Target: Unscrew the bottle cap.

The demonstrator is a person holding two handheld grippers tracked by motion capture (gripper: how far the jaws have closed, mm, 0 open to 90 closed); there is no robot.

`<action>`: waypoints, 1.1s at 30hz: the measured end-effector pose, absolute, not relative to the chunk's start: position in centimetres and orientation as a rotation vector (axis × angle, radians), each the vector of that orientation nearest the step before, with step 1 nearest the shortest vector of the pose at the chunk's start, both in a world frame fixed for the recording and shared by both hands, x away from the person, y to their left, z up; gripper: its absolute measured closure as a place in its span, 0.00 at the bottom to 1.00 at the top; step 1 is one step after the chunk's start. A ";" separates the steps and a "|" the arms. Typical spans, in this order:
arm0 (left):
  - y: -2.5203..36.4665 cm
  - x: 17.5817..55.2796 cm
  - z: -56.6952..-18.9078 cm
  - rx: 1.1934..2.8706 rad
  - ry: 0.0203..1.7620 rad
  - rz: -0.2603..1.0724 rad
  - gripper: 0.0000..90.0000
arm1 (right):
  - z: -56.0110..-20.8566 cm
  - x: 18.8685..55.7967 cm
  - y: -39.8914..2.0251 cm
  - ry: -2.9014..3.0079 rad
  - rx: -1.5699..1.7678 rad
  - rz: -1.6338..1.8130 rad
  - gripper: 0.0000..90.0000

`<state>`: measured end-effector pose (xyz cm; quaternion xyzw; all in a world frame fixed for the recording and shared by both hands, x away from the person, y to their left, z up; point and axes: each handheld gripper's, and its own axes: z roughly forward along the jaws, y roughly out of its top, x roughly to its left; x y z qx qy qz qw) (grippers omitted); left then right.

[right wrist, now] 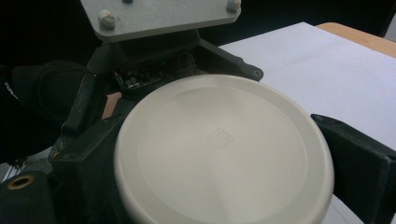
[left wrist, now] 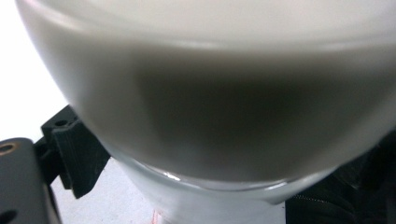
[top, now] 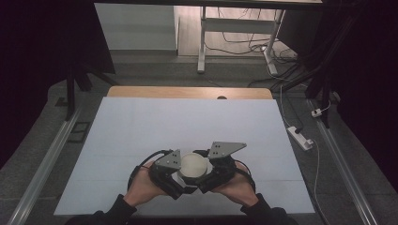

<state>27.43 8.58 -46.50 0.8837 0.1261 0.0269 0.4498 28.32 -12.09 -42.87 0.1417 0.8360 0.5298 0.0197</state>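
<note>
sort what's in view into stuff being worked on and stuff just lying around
In use:
- jar
- round cream lid
- left gripper, at the jar
- right gripper, around the lid

Lying about:
- power strip on the floor
- cables on the floor
- far desk frame

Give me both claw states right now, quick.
Left claw: jaws either side of the jar under the lid; cannot tell if clamped.
Right claw: shut on the round cream lid.

Both claws crowd a round cream lid (top: 193,165) near the front edge of the tabletop (top: 187,122); beyond them the white sheet lies open to the far edge.
</note>
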 end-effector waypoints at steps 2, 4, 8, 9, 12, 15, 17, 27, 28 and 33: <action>8.6 27.5 -46.6 2.192 0.315 0.068 0.08 | -42.8 28.3 -12.1 2.587 0.441 1.645 0.09; 8.5 27.5 -46.8 2.194 0.316 0.069 0.08 | -42.8 28.4 -12.2 2.579 0.450 1.644 0.09; 8.5 27.6 -46.8 2.192 0.322 0.071 0.08 | -42.5 28.5 -12.5 2.560 0.458 1.646 0.09; 8.6 27.6 -46.8 2.193 0.328 0.078 0.08 | -42.5 28.5 -12.5 2.556 0.459 1.646 0.09; 8.8 27.7 -46.8 2.191 0.341 0.081 0.08 | -42.3 28.4 -12.7 2.544 0.455 1.637 0.09; 9.1 28.0 -46.9 2.185 0.368 0.091 0.08 | -42.1 28.4 -12.8 2.533 0.455 1.630 0.09; 9.2 28.1 -46.9 2.187 0.371 0.094 0.08 | -42.1 28.4 -12.8 2.530 0.455 1.629 0.09; 10.2 28.8 -47.2 2.172 0.446 0.134 0.08 | -41.8 28.2 -13.5 2.496 0.462 1.606 0.09; 10.3 28.9 -47.2 2.180 0.445 0.137 0.08 | -41.8 28.1 -13.5 2.497 0.461 1.605 0.09; 10.6 29.2 -47.3 2.177 0.477 0.151 0.08 | -41.7 28.0 -13.8 2.495 0.471 1.595 0.09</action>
